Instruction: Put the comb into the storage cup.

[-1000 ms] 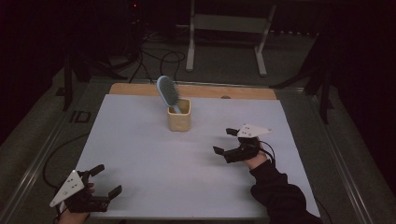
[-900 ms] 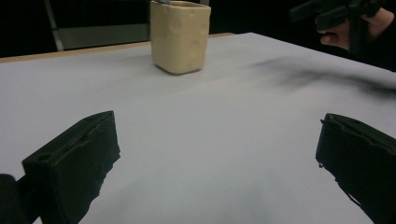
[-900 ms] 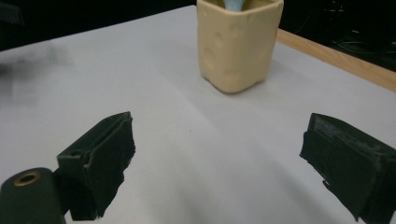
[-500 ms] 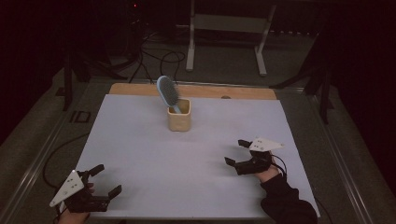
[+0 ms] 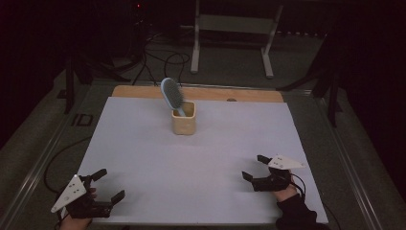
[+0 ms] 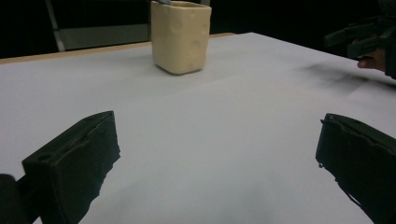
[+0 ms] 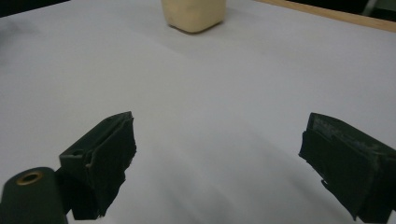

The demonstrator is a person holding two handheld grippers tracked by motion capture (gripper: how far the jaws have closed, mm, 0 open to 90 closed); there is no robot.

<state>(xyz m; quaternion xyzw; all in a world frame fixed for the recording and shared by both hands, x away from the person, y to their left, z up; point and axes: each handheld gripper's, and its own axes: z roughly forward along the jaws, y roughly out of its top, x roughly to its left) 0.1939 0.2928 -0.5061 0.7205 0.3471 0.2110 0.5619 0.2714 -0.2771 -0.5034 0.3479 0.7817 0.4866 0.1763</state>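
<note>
Hairbrush (image 5: 171, 96) stands handle-down in the cream cup (image 5: 184, 118) at the table's (image 5: 143, 143) far middle, long axis near upright, head tilted up-left. Left tongs (image 5: 108, 184) and right tongs (image 5: 255, 167) both gape wide, holding nothing, well apart from cup.

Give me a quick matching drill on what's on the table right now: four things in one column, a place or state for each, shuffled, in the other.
Things:
1. hairbrush
2. holder cup
3. left gripper
4. right gripper

Places or states:
A. near right corner of the white sheet, jaws open
B. stands head-up, leaning left, handle down in the cup
C. near left corner of the white sheet, jaws open
D. cream, upright at the far middle of the sheet

Pairs: 1-B, 2-D, 3-C, 4-A
</note>
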